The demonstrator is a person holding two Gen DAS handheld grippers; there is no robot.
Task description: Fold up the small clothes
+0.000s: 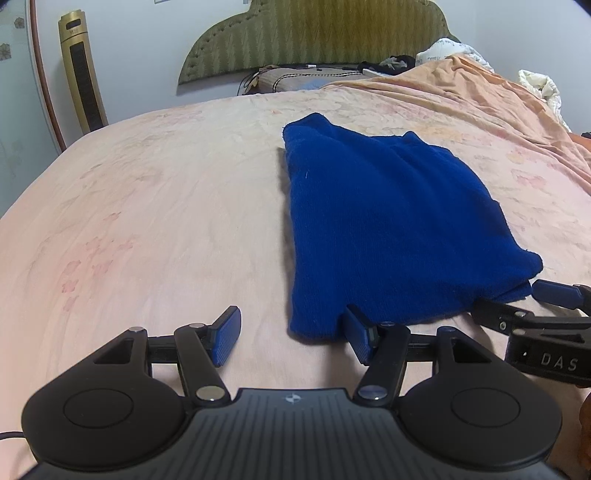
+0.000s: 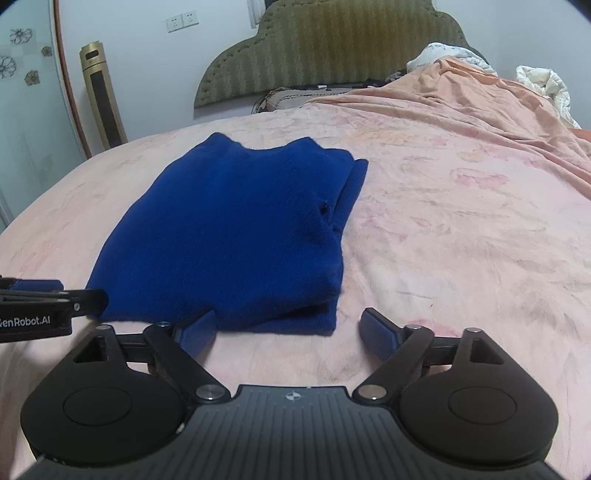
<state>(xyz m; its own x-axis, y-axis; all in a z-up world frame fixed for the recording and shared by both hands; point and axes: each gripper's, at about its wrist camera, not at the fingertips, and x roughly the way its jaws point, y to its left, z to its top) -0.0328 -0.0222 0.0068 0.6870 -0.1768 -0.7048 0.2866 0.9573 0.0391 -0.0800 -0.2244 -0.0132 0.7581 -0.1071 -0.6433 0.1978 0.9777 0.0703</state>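
This is a bedroom in a home. A wide bed fills most of the view, covered with a pale pink flowered sheet. At its far end a padded green headboard stands against a white wall, with a pillow below it. A crumpled peach blanket and white bedding lie at the far right. A tall gold tower fan stands at the far left, and wall sockets sit above.

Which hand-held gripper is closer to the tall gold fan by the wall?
Left. The left hand-held gripper sits at the blue sweater's near corner on the tall gold fan's side. The right hand-held gripper is at the opposite near corner, farther away.
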